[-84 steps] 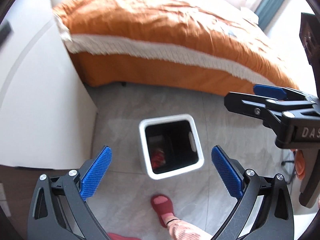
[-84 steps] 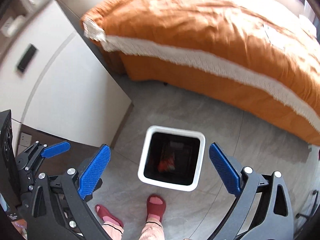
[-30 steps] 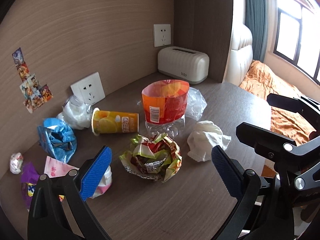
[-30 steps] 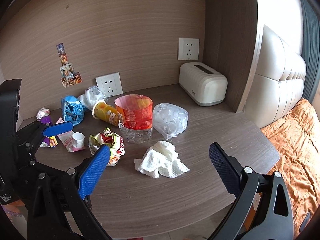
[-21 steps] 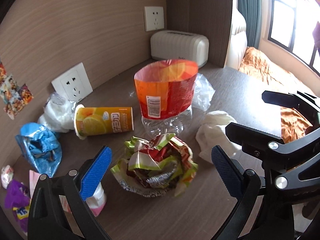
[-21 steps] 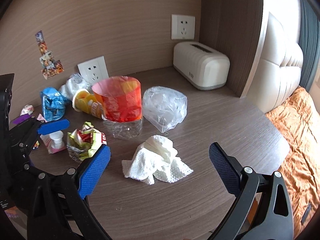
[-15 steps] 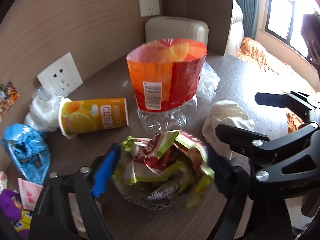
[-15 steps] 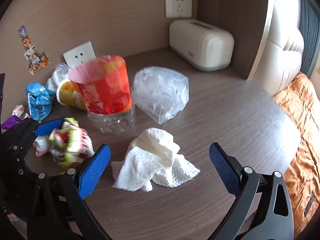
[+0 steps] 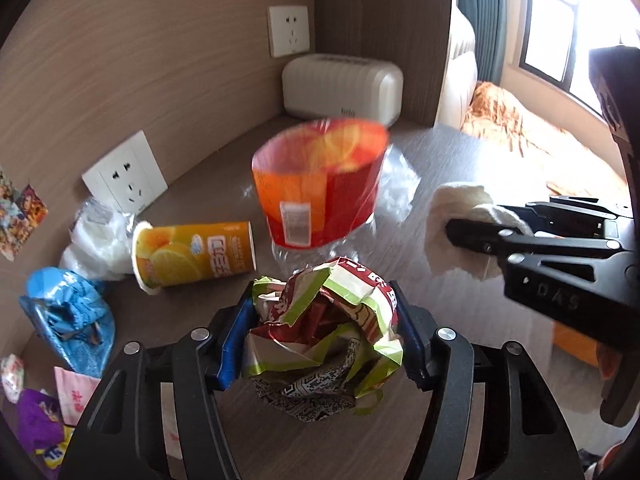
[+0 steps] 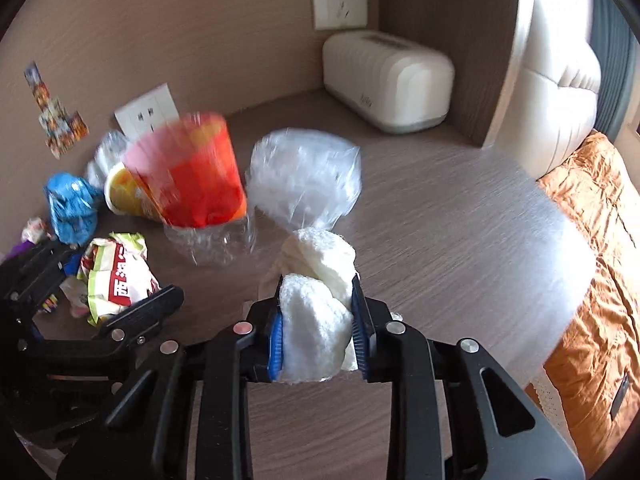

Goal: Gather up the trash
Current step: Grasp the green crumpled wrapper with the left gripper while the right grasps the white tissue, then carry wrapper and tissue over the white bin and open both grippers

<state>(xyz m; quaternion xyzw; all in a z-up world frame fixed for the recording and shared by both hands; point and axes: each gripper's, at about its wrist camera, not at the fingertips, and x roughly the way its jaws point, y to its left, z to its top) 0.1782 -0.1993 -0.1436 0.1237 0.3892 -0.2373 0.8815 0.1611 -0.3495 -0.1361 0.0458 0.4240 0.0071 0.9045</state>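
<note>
Left wrist view shows your left gripper (image 9: 322,336) closed on the crumpled wrapper (image 9: 324,344), its 2 blue pads pressed into the wrapper's left and right sides while the wrapper's underside sits at the desk (image 9: 224,184) surface. Just beyond it stands the cut bottle (image 9: 320,192) with its orange and red label, blurred here. To the left of the bottle a yellow cup (image 9: 192,256) lies on its side, its open end touching a clear bag (image 9: 100,236). Nearer you on the left sits a crushed blue bag (image 9: 68,320), and at the near left edge lie a pink packet (image 9: 76,392) and a purple wrapper (image 9: 40,428).

Your right gripper (image 10: 316,334) is clamped on the white tissue (image 10: 314,320), with 1 blue pad on each side and the wad bulging out past the fingertips, over the desk's near edge. Whether the tissue touches the wood you cannot tell from either view. Beyond the tissue a plastic bag (image 10: 304,184) sits on the desk, just right of the cut bottle. At the far right corner a white tissue box (image 10: 388,88) stands against the wall, below 1 wall socket (image 10: 340,2); a 2nd socket (image 9: 124,178) is mounted low behind the yellow cup. An orange bedspread (image 10: 600,280) shows off the desk's right side.
</note>
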